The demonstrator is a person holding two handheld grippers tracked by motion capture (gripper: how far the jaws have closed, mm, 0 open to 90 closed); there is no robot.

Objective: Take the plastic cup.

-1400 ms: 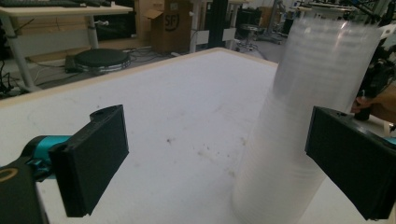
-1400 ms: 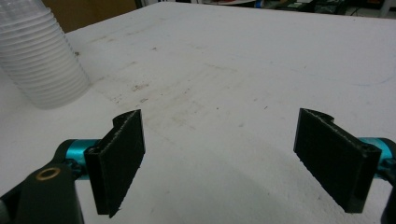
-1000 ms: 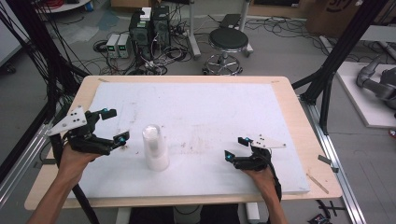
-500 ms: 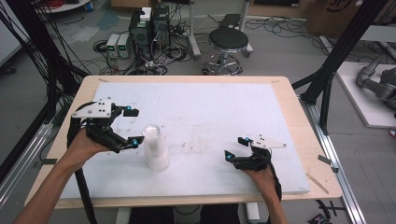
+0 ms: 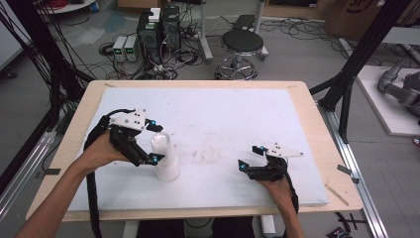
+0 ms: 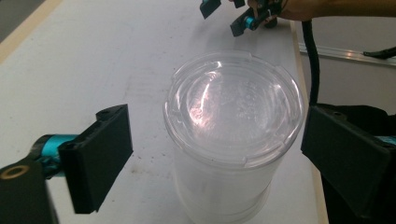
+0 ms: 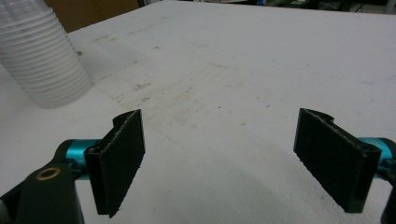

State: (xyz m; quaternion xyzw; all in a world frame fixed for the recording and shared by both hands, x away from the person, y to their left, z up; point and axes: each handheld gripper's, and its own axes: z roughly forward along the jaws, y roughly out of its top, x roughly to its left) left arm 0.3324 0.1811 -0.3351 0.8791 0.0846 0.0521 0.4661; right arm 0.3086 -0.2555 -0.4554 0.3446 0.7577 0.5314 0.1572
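A stack of clear plastic cups (image 5: 167, 161) stands upside down on the white board (image 5: 223, 106), left of centre. My left gripper (image 5: 157, 142) is open, with one jaw on each side of the stack's top and neither touching it. In the left gripper view the round top of the cup stack (image 6: 233, 116) sits between the wide-spread jaws of that gripper (image 6: 219, 158). My right gripper (image 5: 248, 157) rests open on the board at the front right, with nothing between its jaws (image 7: 229, 154). The cup stack (image 7: 42, 56) is seen at the far left of the right gripper view.
The board lies on a wooden table (image 5: 317, 124) whose rim shows all round. Beyond the far edge stand a stool (image 5: 241, 44) and computer boxes with cables (image 5: 158, 29) on the floor. The other hand's gripper (image 6: 233, 14) shows at the top of the left gripper view.
My left gripper has moved right and forward from the board's left edge until its jaws straddle the top of the cup stack. The right gripper has stayed put.
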